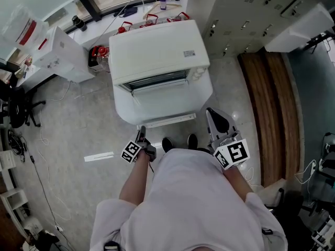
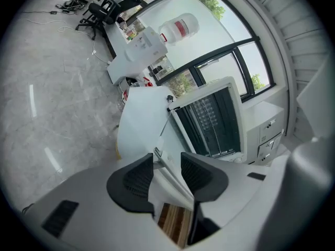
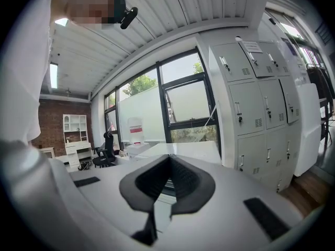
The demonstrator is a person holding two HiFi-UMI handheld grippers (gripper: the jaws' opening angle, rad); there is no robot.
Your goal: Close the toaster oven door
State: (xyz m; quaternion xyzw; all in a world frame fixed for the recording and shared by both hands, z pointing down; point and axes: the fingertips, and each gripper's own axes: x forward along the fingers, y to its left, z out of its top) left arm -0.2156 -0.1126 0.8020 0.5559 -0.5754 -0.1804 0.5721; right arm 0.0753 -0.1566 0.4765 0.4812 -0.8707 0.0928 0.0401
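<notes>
Toaster oven (image 1: 157,51) is sitting at your 12 o'clock, its door (image 1: 162,101) lying fully dropped toward 6 o'clock. Your left gripper (image 1: 142,132) is straddling the left end of the door handle (image 1: 170,121), jaws narrowly apart and not pinching, probably placed to hook and lift that edge. Your right gripper (image 1: 212,114) is hanging at the door's 4 o'clock, jaws together and empty.
</notes>
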